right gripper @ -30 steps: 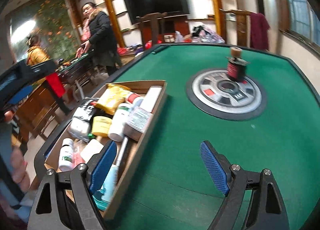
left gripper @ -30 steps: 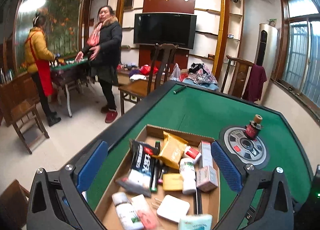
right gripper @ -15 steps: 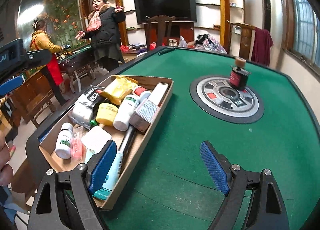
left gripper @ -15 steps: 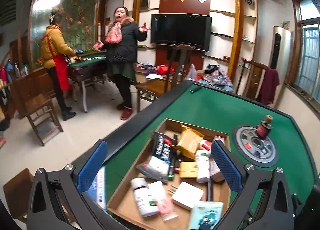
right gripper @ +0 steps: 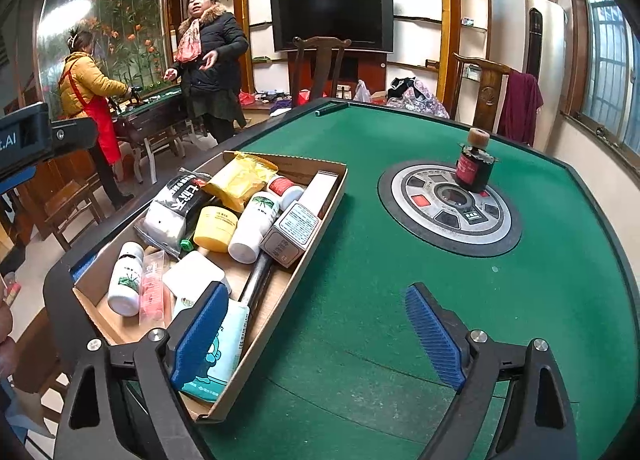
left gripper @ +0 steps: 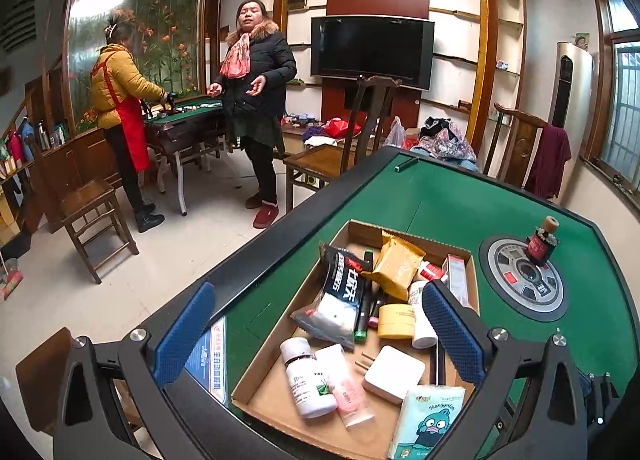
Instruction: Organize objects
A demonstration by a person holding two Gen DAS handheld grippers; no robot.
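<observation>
A shallow cardboard tray (left gripper: 260,394) (right gripper: 320,215) sits on the green table and holds several items: a black packet (left gripper: 344,288), a yellow packet (right gripper: 240,179), a yellow jar (right gripper: 216,223), white bottles (left gripper: 306,378) (right gripper: 126,284), a white pad (left gripper: 394,374), a tissue pack (left gripper: 428,416). A small dark red bottle (right gripper: 474,163) stands on the round centre panel (right gripper: 448,207). My left gripper (left gripper: 316,332) is open and empty above the tray's near end. My right gripper (right gripper: 316,336) is open and empty over the tray's near right edge.
The green table (right gripper: 400,300) has a black raised rim (left gripper: 240,272). Two people (left gripper: 252,107) (left gripper: 120,119) stand on the floor to the left by another table. Wooden chairs (left gripper: 340,155) stand beyond the table's far side.
Both grippers have pulled back and risen from the tray, so more of the tray and room shows. Both stay open. The woman in black has shifted her stance.
</observation>
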